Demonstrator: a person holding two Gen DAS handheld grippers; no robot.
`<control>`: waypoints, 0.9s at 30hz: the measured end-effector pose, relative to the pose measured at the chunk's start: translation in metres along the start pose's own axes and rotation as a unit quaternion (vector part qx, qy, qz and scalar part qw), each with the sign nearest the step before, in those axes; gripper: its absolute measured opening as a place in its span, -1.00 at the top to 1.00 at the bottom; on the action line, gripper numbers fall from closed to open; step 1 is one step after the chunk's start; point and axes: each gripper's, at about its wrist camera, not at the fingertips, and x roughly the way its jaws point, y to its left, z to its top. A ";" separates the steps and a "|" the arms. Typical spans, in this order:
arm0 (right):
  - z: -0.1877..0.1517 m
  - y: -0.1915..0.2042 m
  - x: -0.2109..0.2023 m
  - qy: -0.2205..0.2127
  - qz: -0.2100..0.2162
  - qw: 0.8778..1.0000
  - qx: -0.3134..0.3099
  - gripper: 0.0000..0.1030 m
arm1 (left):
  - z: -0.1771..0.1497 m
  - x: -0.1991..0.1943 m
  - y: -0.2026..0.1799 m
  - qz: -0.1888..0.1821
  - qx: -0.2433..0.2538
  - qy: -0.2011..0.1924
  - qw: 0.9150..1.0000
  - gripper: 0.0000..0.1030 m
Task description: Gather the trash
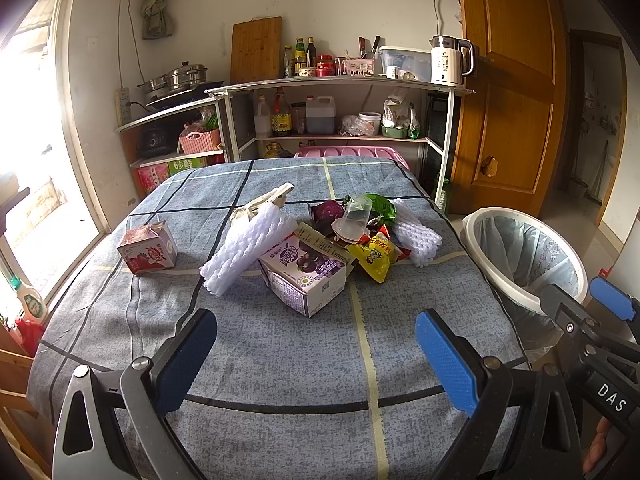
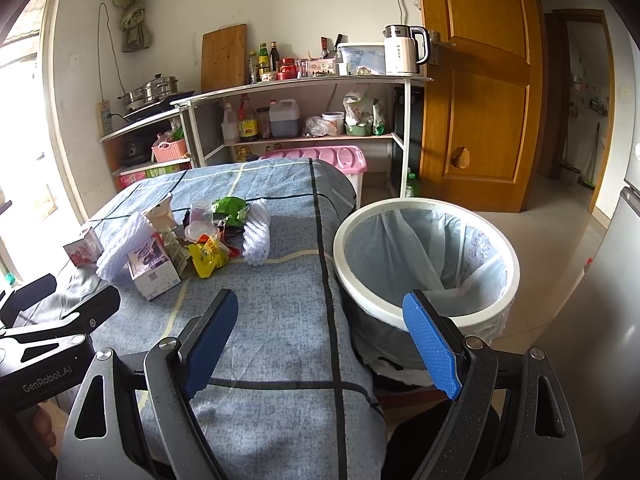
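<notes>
Grippers, left [image 1: 316, 354] and right [image 2: 320, 338], gape empty above the table [image 1: 280, 360]; trash [image 1: 320, 248] lies ahead, bin [image 2: 424, 264] beside.

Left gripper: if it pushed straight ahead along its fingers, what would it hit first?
Probably the purple milk carton, the nearest piece of the trash pile; only bare tablecloth lies between it and the open left gripper. Depth is uncertain.

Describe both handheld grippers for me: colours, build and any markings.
Both match: the left gripper and the right gripper have blue textured pads on black fingers, hinged to speckled grey metal arms with triangular cut-outs and silver rivets. The body of the right one reads "DAS", the left "GenRobot.AI". No cables show.
</notes>
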 end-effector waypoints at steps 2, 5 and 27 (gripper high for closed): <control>0.000 0.000 0.000 0.000 -0.001 1.000 0.000 -0.65 | 0.000 0.000 0.000 0.000 0.000 0.000 1.000 -0.96; 0.000 0.001 0.001 0.000 0.000 1.000 0.000 -0.65 | 0.000 0.000 0.000 0.000 0.001 0.000 1.000 -0.96; 0.001 0.000 -0.002 -0.001 -0.001 1.000 -0.001 -0.65 | 0.000 0.000 0.000 0.000 0.000 0.001 1.000 -0.96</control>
